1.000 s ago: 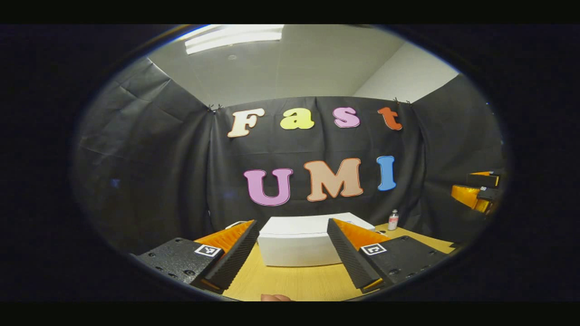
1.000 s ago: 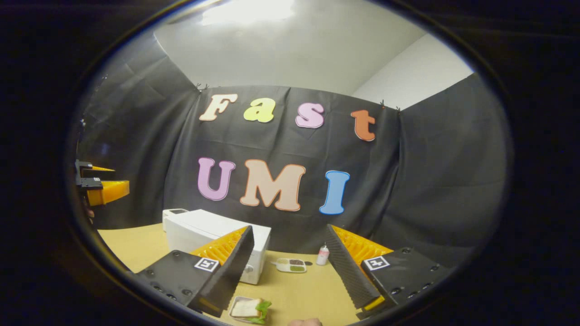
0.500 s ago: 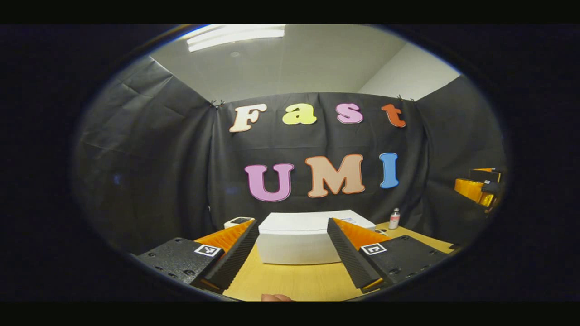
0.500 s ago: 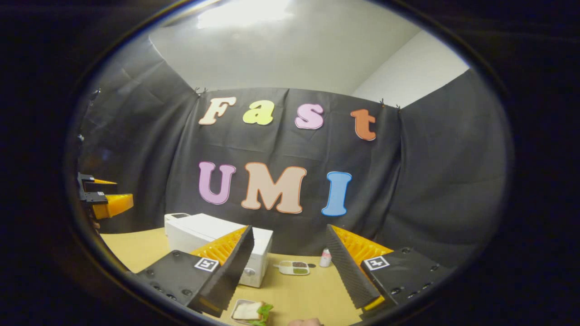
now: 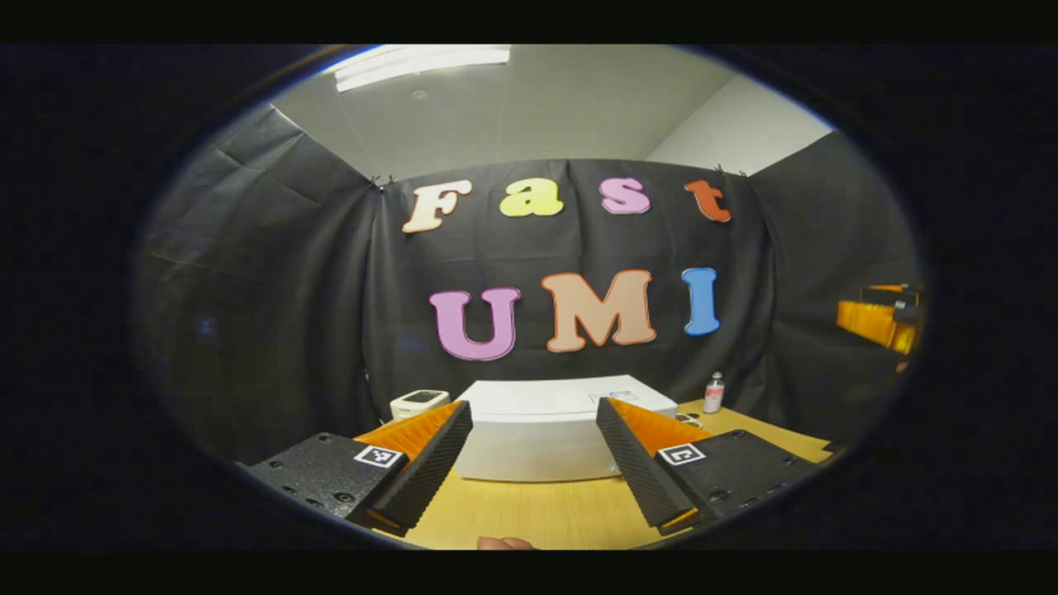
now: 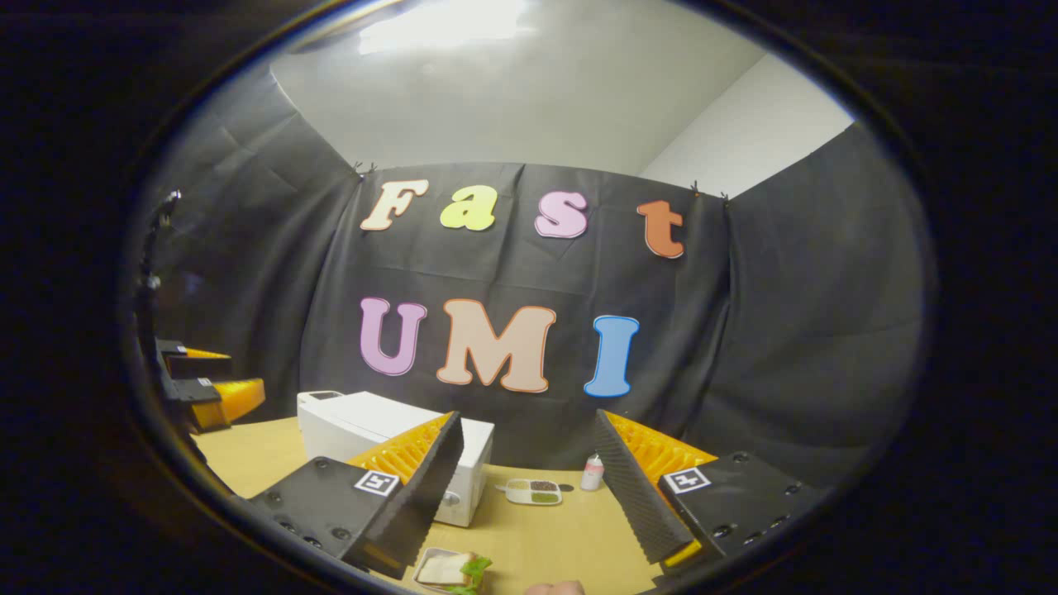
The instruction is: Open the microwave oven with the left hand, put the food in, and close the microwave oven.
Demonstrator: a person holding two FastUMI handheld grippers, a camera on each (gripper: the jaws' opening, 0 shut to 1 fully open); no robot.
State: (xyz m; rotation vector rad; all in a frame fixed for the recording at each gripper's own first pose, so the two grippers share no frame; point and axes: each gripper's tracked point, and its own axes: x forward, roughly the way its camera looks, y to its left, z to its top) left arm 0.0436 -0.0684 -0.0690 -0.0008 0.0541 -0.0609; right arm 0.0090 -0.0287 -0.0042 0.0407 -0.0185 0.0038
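Observation:
A white microwave oven point(image 5: 550, 434) stands shut on the wooden table point(image 5: 537, 512), straight ahead of my left gripper point(image 5: 535, 463), which is open and holds nothing. In the right gripper view the same microwave oven point(image 6: 372, 426) sits to the left, partly behind a finger. A tray with a sandwich and green leaves point(image 6: 450, 570) lies on the table just below my right gripper point(image 6: 525, 487), which is open and empty. The left gripper point(image 6: 207, 388) hangs at the far left of that view; the right gripper point(image 5: 880, 318) hangs at the far right of the left gripper view.
A small white bottle point(image 5: 713, 390) stands at the back right of the table, also the bottle point(image 6: 592, 473). A divided dish with dark and green food point(image 6: 534, 491) lies right of the microwave. A small white device point(image 5: 419, 402) sits left of the oven. Black cloth walls surround the table.
The left gripper has tilted or dropped slightly, bringing more of the microwave's top and the white device into sight. In the right gripper view the left gripper has sunk lower.

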